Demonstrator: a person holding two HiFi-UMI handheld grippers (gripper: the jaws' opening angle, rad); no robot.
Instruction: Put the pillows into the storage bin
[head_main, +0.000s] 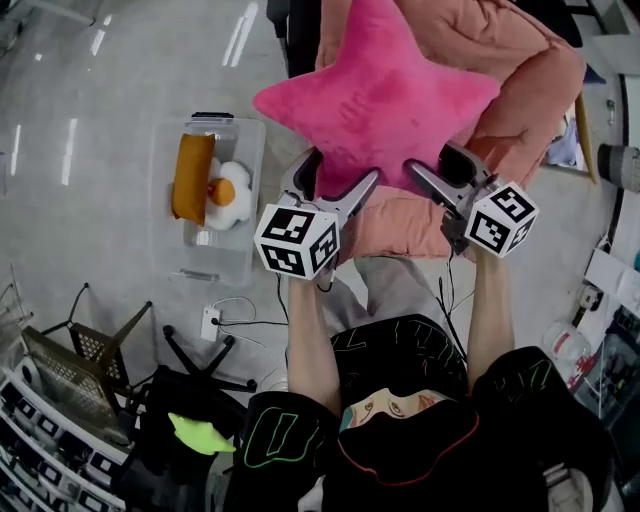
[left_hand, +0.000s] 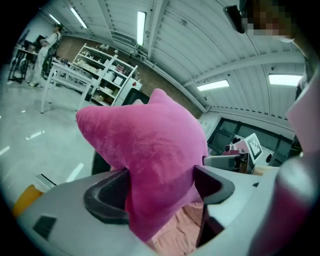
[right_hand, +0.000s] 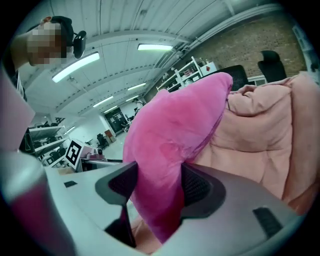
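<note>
Left claw, right claw on star pillow; two pillows in bin

floor: glossy grey | ceiling: ribbed, strip lights | back wall: brick | white shelving racks

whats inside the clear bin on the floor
Inside the clear bin lie an orange bolster pillow and, touching it, a fried-egg pillow. Whatever lies under the two pillows is covered. The pink star pillow is not in it.
</note>
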